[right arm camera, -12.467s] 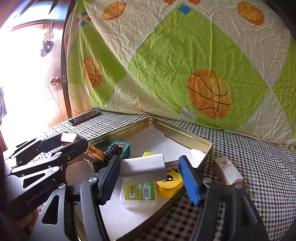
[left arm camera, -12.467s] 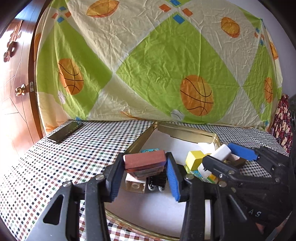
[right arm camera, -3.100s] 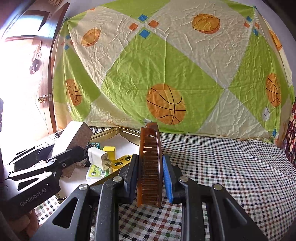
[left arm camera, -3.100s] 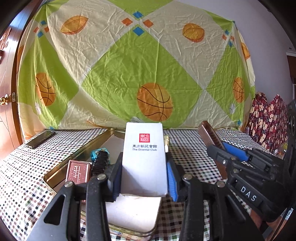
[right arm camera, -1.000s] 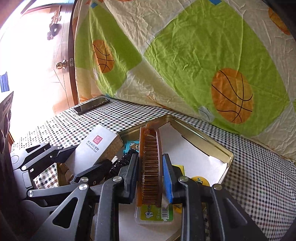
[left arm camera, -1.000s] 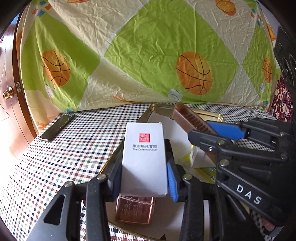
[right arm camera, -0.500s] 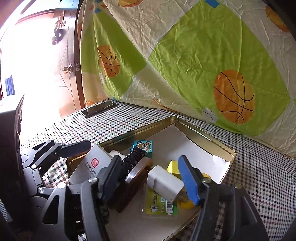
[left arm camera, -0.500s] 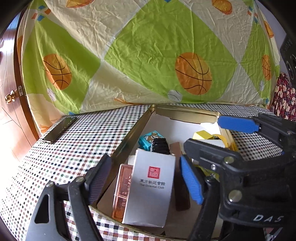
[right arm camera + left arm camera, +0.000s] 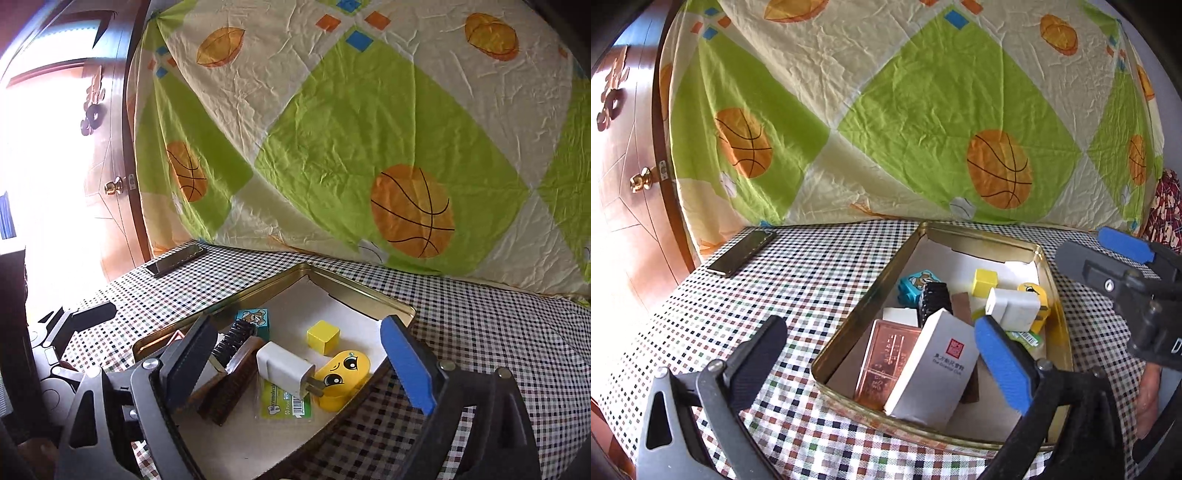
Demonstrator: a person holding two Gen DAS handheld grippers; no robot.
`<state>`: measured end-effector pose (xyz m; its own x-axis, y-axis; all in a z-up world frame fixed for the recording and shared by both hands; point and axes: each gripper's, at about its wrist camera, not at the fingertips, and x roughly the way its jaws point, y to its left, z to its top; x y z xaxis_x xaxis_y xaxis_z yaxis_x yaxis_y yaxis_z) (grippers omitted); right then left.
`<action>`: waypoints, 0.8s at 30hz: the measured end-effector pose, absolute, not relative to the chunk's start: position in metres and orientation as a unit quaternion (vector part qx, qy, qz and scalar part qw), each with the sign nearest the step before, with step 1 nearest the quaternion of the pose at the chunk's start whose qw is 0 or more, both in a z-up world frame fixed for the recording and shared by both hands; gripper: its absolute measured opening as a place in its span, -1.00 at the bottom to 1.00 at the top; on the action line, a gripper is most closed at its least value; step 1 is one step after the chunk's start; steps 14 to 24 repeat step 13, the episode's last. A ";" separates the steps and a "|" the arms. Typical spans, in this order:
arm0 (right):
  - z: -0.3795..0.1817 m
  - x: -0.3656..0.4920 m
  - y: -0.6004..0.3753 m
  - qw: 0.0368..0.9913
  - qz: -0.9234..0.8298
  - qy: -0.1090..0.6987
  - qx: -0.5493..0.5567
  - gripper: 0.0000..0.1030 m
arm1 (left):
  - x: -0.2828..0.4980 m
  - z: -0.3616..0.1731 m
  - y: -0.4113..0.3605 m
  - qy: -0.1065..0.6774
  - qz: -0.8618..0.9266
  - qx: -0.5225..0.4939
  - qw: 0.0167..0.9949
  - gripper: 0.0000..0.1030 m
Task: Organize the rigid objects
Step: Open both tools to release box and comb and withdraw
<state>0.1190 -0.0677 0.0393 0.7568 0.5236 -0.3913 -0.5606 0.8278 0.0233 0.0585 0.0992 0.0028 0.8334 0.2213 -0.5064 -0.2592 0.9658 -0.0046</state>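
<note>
A gold tin tray (image 9: 871, 291) on the checked cloth holds several small things. A white box with a red seal (image 9: 934, 373) leans on a copper box (image 9: 886, 358) at the near end. The brown comb (image 9: 232, 384) lies beside a white charger (image 9: 284, 365), a yellow cube (image 9: 323, 341) and a yellow smiley toy (image 9: 345, 376). My left gripper (image 9: 879, 332) hangs over the tray's near end, jaws opening, touching nothing. My right gripper (image 9: 299, 328) stands over the tray's right side, jaws opening, and nothing is gripped.
A dark phone (image 9: 742, 253) lies on the cloth at the far left. A wooden door with a brass knob (image 9: 641, 181) stands to the left. The basketball-print sheet (image 9: 923, 129) hangs behind the table. A hand (image 9: 1148, 398) shows at the right edge.
Both grippers have opened wide and drawn back and up. The white box left my left gripper and now leans in the tray. The comb left my right gripper and lies in the tray.
</note>
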 end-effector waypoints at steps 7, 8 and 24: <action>0.036 0.111 -0.063 0.933 0.299 0.190 -0.059 0.78 | 0.056 0.000 0.100 0.257 0.139 -0.026 0.956 0.99; 0.036 0.110 -0.062 0.933 0.300 0.190 -0.060 0.78 | 0.056 0.000 0.099 0.257 0.139 -0.025 0.956 0.99; 0.034 0.108 -0.064 0.933 0.302 0.188 -0.060 0.78 | 0.054 0.000 0.098 0.256 0.136 -0.021 0.957 0.99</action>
